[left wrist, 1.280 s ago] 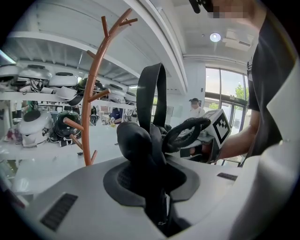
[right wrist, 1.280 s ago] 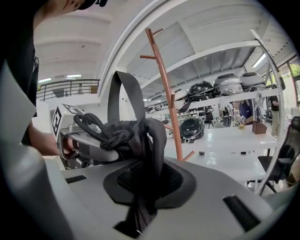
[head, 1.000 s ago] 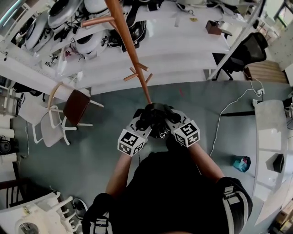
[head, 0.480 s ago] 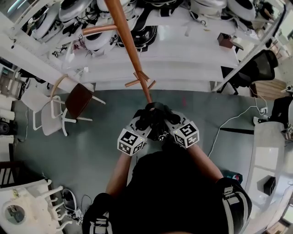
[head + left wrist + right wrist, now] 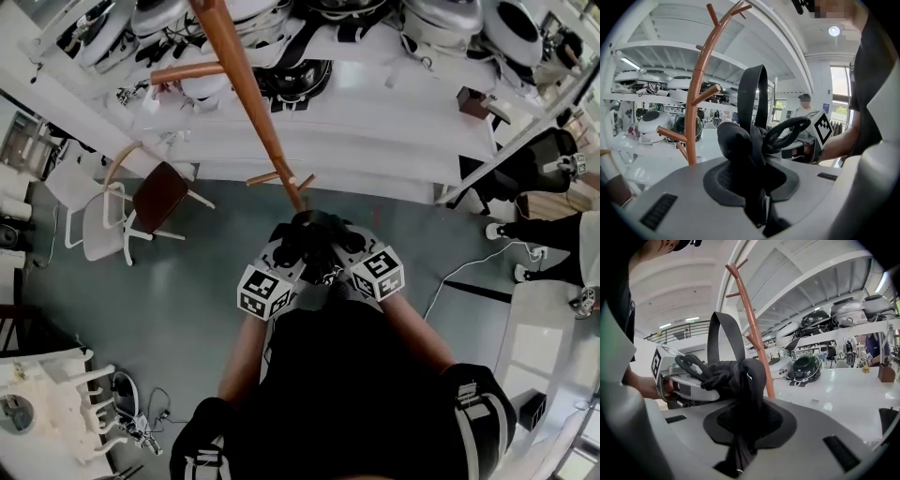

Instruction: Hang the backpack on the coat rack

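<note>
Coat rack (image 5: 246,94) nearer backpack (image 5: 314,242); loop (image 5: 745,98) in gripper views

No legible text, brand, number or sign in any view. The only printed marks are black-and-white square patterns on the left marker cube (image 5: 264,292) and the right marker cube (image 5: 378,273). These are blocky code patterns with no letters or digits. The right marker cube shows the same kind of pattern in the left gripper view, and the left one in the right gripper view. The helmets (image 5: 805,367) on the shelving (image 5: 375,141) carry no readable print at this size.
</note>
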`<state>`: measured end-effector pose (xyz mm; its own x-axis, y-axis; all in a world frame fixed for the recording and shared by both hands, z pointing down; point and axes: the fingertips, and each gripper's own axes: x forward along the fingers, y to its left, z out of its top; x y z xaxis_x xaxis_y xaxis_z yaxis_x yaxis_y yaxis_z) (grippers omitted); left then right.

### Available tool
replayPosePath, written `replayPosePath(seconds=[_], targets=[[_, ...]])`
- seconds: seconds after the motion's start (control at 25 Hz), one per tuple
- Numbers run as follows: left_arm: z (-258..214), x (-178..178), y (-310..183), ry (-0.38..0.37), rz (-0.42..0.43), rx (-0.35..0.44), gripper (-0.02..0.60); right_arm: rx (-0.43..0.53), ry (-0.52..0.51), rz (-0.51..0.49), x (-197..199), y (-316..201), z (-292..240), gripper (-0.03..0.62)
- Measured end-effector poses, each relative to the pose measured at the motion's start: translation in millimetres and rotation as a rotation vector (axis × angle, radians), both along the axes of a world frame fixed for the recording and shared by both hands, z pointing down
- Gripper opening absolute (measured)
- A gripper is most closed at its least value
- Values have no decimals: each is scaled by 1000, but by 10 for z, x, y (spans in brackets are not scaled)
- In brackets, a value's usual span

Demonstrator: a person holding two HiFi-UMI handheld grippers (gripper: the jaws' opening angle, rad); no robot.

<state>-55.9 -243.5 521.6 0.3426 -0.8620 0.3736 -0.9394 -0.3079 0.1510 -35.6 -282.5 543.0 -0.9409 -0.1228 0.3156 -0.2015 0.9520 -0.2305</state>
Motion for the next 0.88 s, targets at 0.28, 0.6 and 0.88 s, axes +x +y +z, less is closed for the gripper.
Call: replayPosePath(seconds=[0.28, 0.6, 0.88], targets=[[6, 26, -129, 10, -31, -10, 91, 0, 2, -18, 12, -141, -5, 72], [-20, -138, -218, 3, -2, -12, 91, 19, 22, -29, -146, -208, -27, 72], [-52, -413, -303, 41, 30, 3, 91, 21, 25, -5, -435, -297, -53, 72]])
